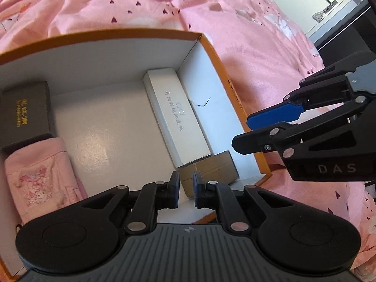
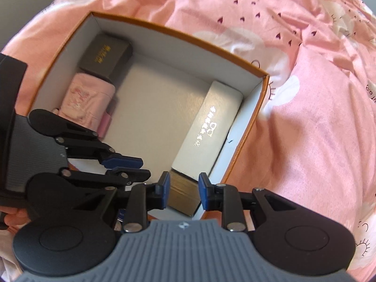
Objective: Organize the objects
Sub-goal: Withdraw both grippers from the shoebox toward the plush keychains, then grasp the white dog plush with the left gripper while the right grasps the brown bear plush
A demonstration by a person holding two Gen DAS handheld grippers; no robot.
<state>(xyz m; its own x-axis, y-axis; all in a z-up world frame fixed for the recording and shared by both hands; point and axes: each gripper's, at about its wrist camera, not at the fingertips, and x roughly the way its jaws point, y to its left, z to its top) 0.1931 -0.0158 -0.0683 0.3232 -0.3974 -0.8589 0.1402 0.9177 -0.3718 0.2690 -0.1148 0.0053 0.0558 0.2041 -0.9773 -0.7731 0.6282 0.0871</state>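
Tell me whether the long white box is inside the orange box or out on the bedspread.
Inside. The long white box lies flat on the floor of the orange box, along its right wall, with a small brown box at its near end.

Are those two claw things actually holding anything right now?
No. The left gripper and right gripper are both open and empty, hovering above the orange box; the brown box lies below, ungripped.

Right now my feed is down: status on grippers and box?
Left gripper and right gripper open, empty. Brown box inside orange box. Nothing blocking.
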